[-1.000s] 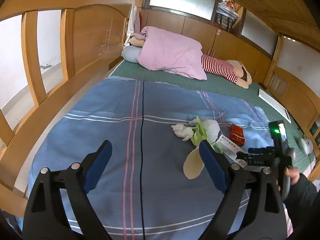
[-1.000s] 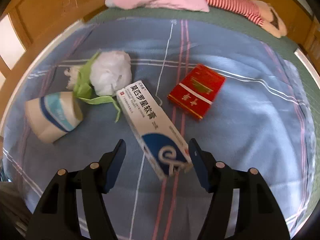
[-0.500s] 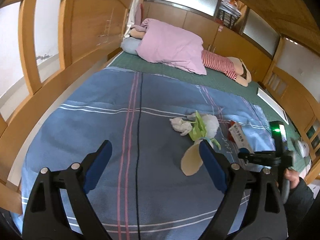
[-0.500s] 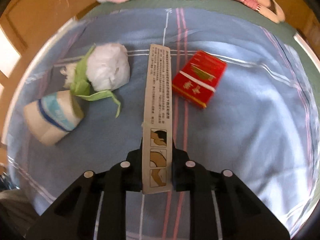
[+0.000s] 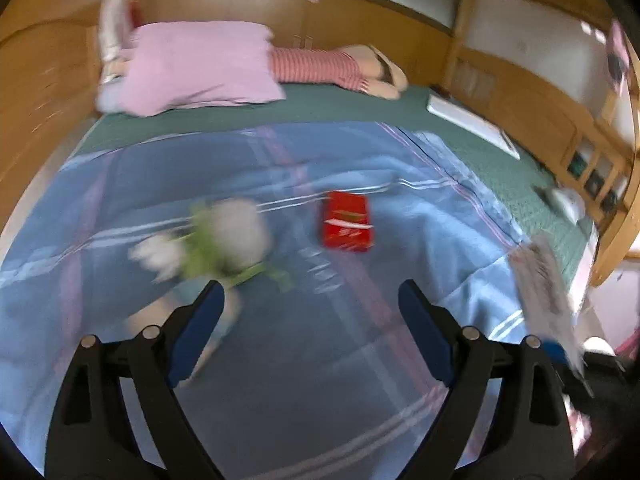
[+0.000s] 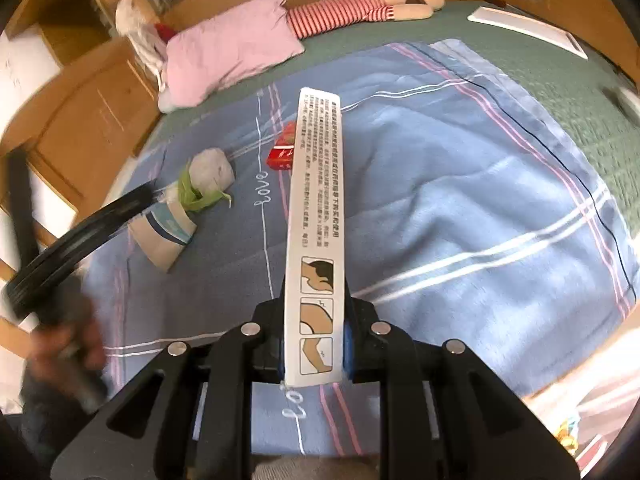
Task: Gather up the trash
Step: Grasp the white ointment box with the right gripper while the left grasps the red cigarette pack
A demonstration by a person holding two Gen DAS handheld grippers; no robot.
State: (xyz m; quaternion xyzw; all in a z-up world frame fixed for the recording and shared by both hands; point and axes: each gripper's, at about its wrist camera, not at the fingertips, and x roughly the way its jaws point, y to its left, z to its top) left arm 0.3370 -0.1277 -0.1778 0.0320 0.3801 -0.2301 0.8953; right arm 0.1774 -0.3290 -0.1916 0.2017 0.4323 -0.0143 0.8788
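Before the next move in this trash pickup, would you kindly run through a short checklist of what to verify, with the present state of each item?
1. Right gripper shut on the long ointment box: ok; its jaws have just closed on it.
2. Box lifted clear of the blue blanket: ok.
3. Left gripper open and empty: ok.
4. Trash left on the blanket: not ok; the red pack, the white wad with green strip and the paper cup remain.
5. Bin or bag for the box in view: cannot tell; none shows.
6. Left wrist view sharp enough to aim: not ok, blurred.
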